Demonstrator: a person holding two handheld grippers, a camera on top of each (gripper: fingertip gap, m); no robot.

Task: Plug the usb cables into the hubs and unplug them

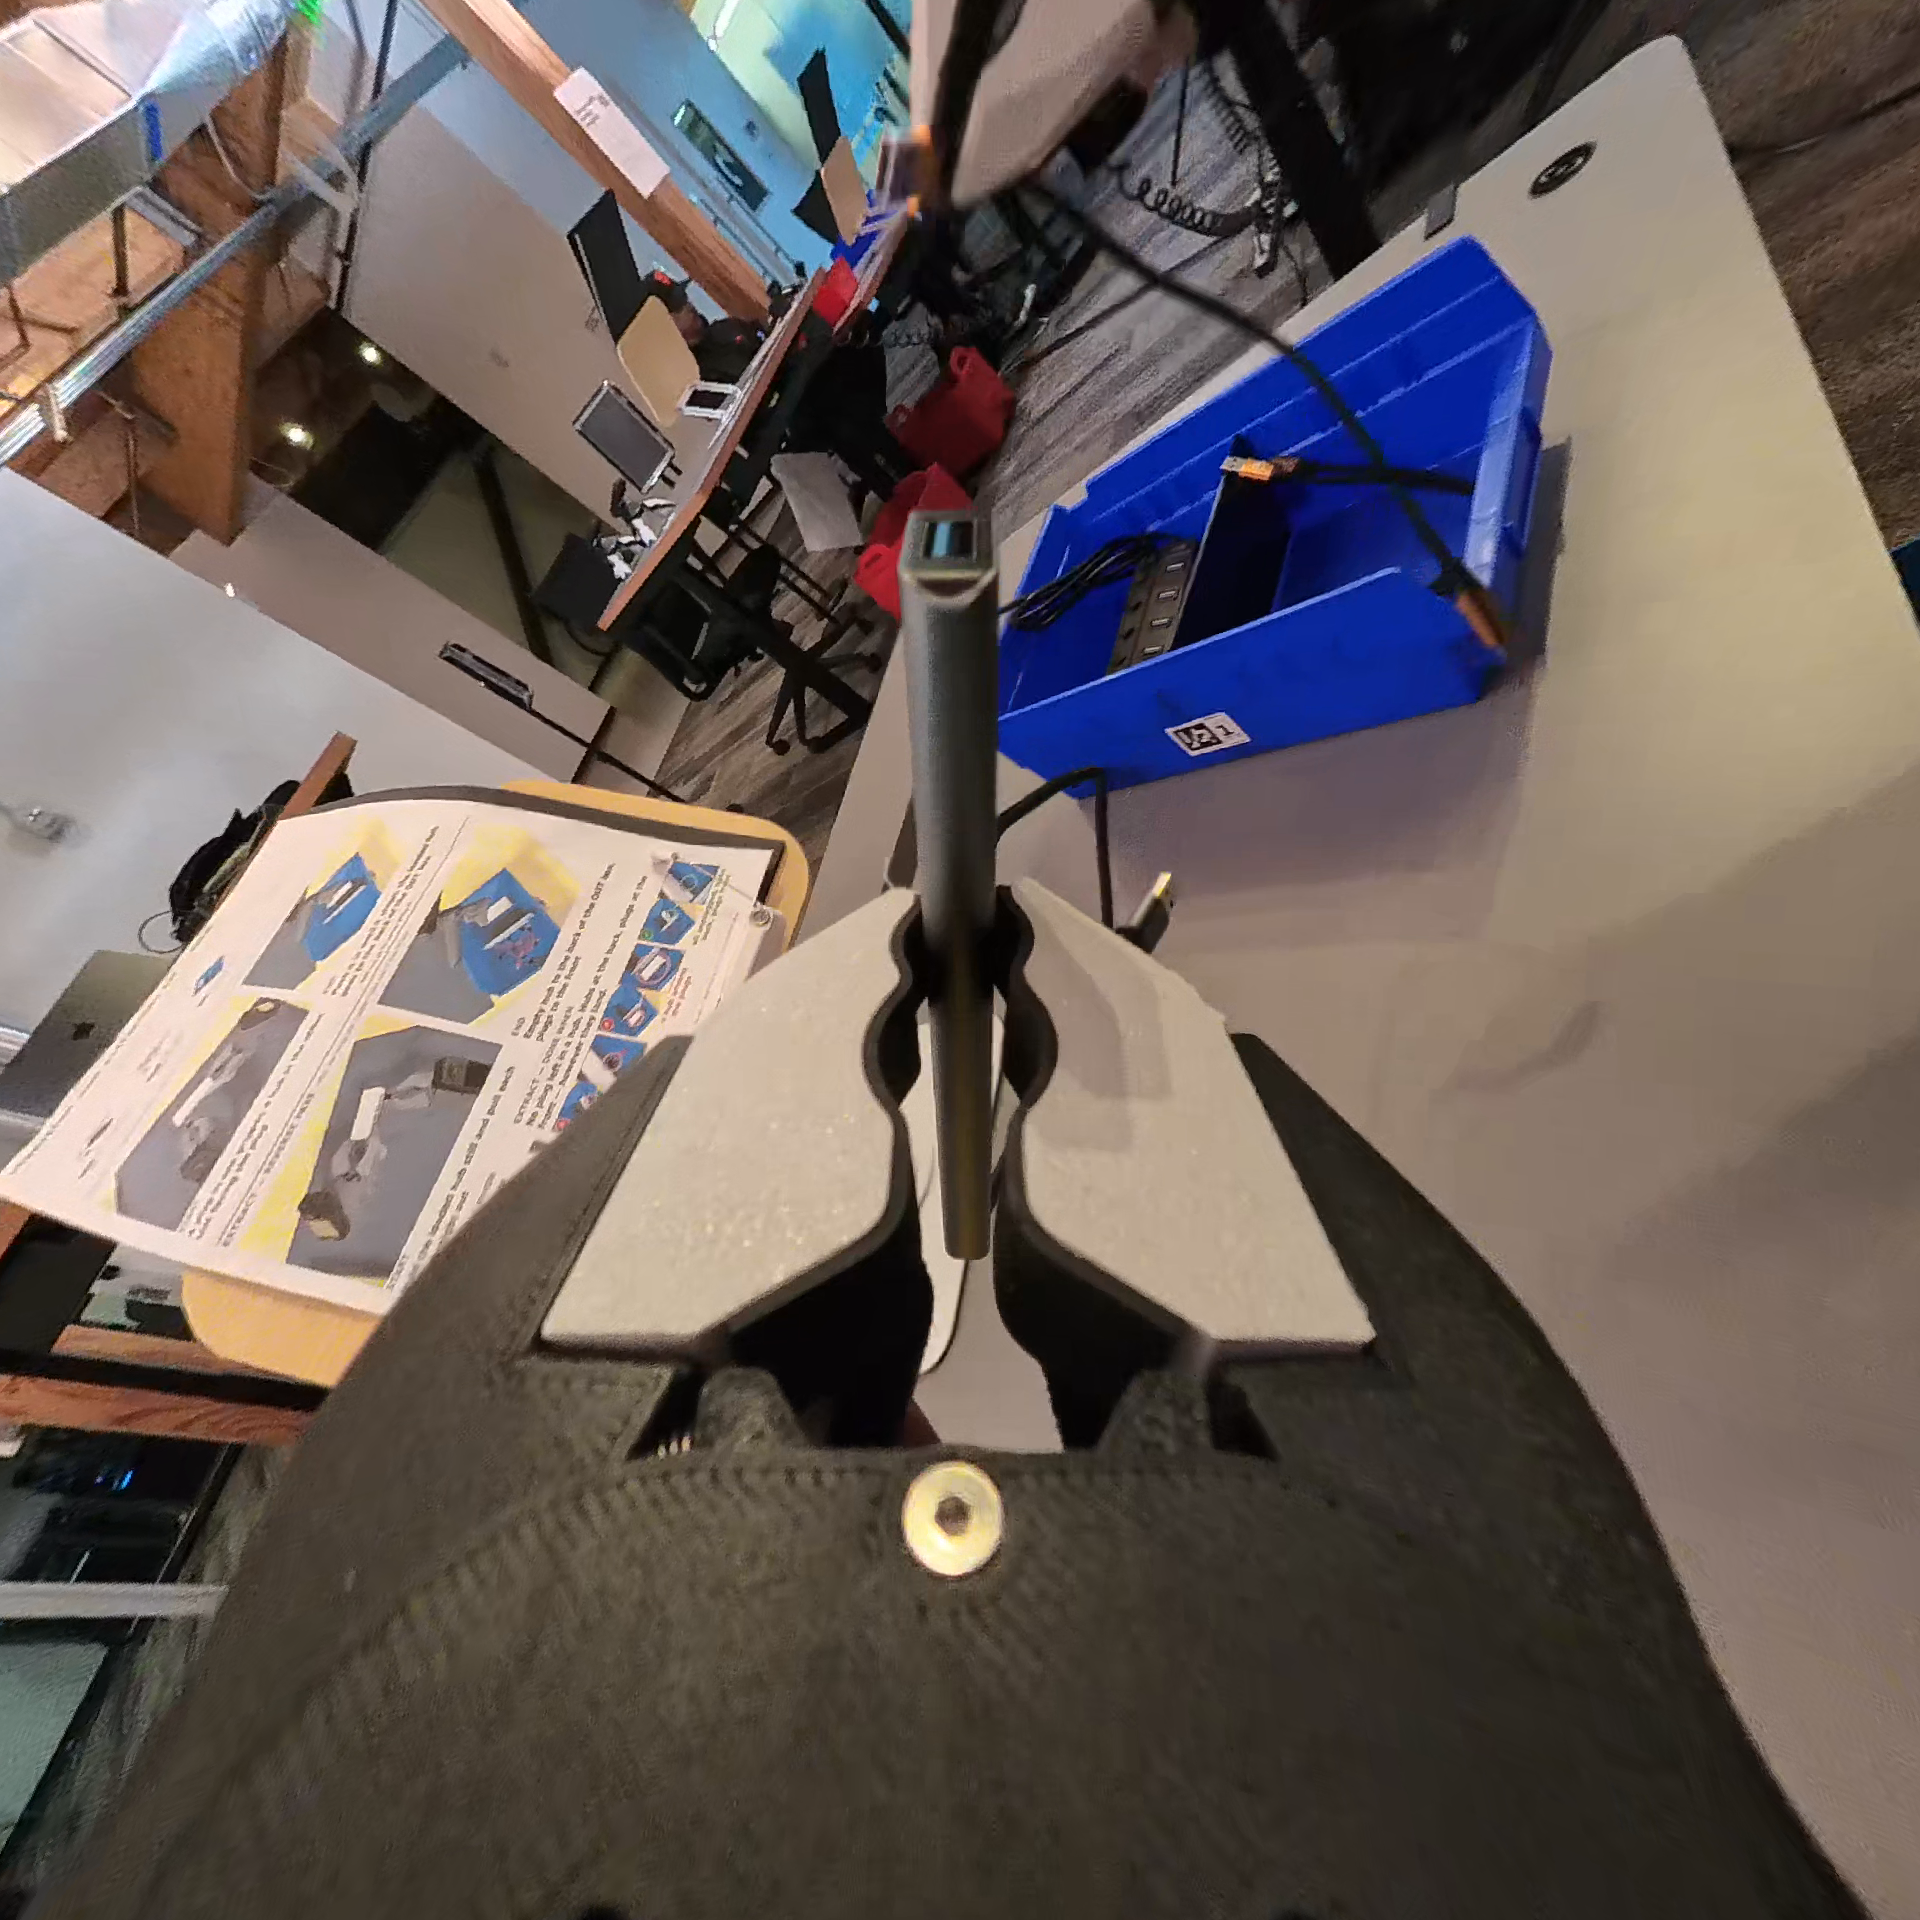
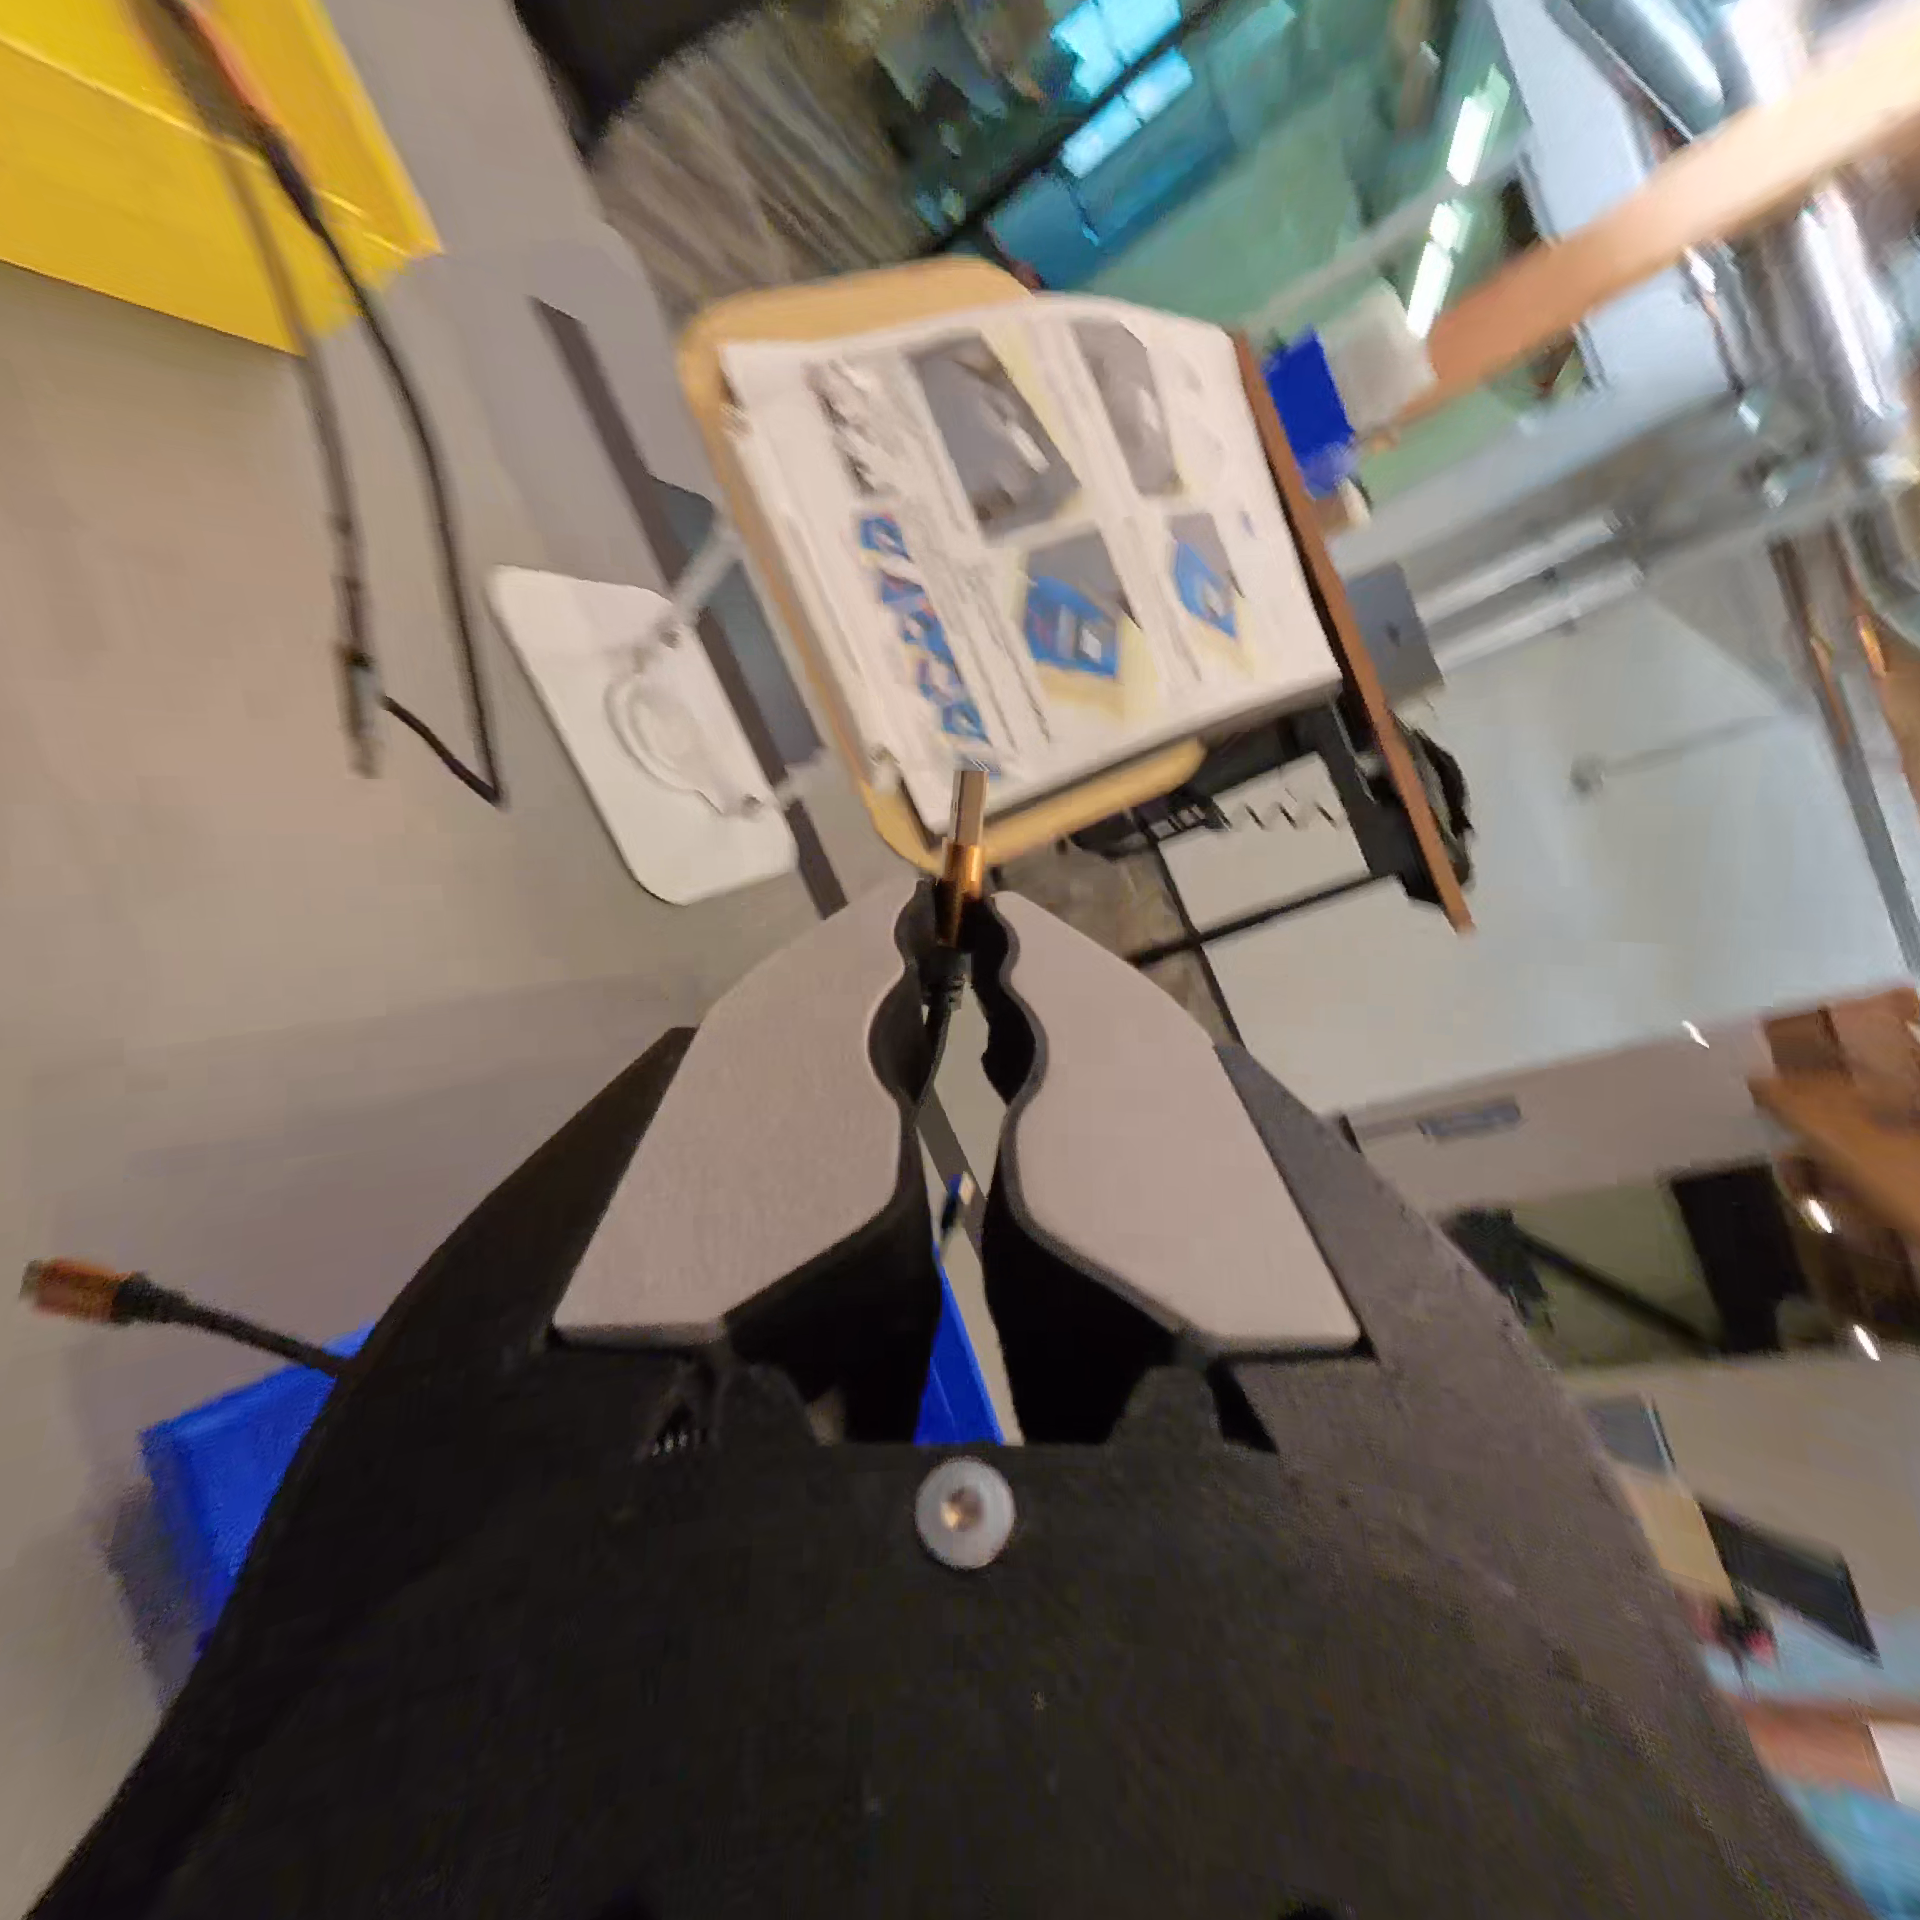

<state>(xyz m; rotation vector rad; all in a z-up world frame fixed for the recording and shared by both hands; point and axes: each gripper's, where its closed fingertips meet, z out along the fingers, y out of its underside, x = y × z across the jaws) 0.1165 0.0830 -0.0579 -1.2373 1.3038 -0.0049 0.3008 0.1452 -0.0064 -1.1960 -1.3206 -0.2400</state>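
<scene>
My left gripper (image 1: 956, 920) is shut on a slim grey USB hub (image 1: 948, 727) that sticks out forward, its end port facing away, held above the grey table (image 1: 1558, 1143). My right gripper (image 2: 953, 914) is shut on an orange-collared USB plug (image 2: 964, 831) with its black cable trailing back between the fingers. The right gripper shows blurred at the top of the left wrist view (image 1: 987, 94), its black cable running down into the blue bin (image 1: 1299, 644). A black multi-port hub (image 1: 1153, 608) and another orange plug (image 1: 1262, 470) lie in the bin.
An instruction sheet on a wooden board (image 1: 405, 1018) stands past the table's left edge; it also shows in the right wrist view (image 2: 1029, 551). A loose plug (image 1: 1153, 909) lies on the table. A yellow bin (image 2: 187, 156), a white pad (image 2: 644, 727) and loose cables (image 2: 353, 582) lie on the table.
</scene>
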